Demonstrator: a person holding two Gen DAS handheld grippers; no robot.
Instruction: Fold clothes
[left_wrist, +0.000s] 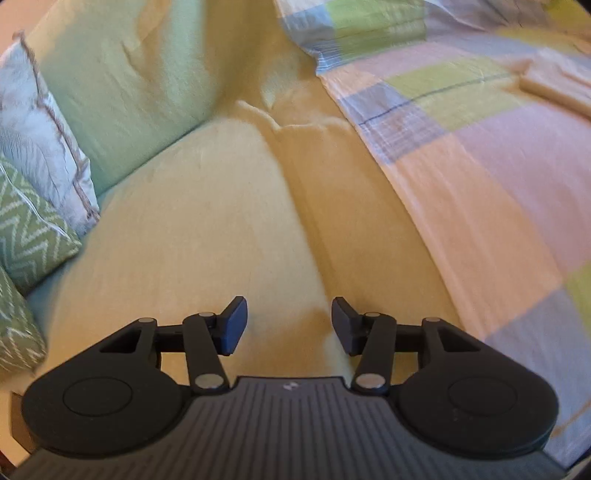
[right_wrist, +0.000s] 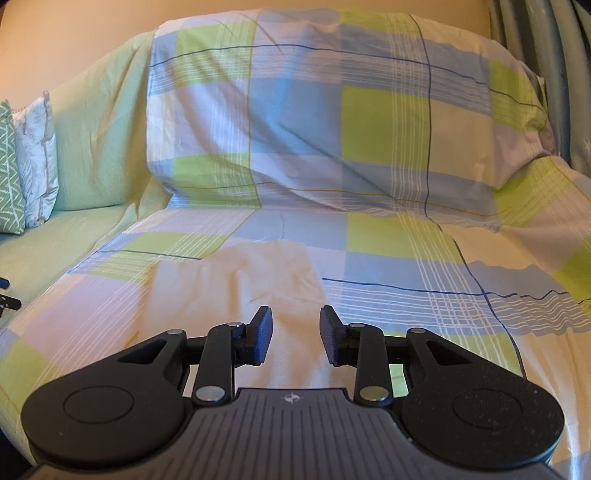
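Note:
A cream garment (right_wrist: 236, 291) lies flat on a checked sheet (right_wrist: 406, 258) that covers the sofa seat and back. My right gripper (right_wrist: 296, 321) is open just above the garment's near part, and I cannot tell whether the fingers touch the cloth. In the left wrist view, which is blurred, my left gripper (left_wrist: 289, 314) is open with nothing in it. It hovers over the pale yellow-green sofa cover (left_wrist: 192, 229), left of the checked sheet (left_wrist: 480, 177). The cream garment (left_wrist: 554, 88) shows far off at the upper right.
Patterned cushions (left_wrist: 33, 221) stand against the sofa's left end, also seen as cushions (right_wrist: 26, 166) at the left edge of the right wrist view. The sofa cover has a raised crease (left_wrist: 295, 125) near the backrest. A grey-green curtain (right_wrist: 554, 55) hangs at the far right.

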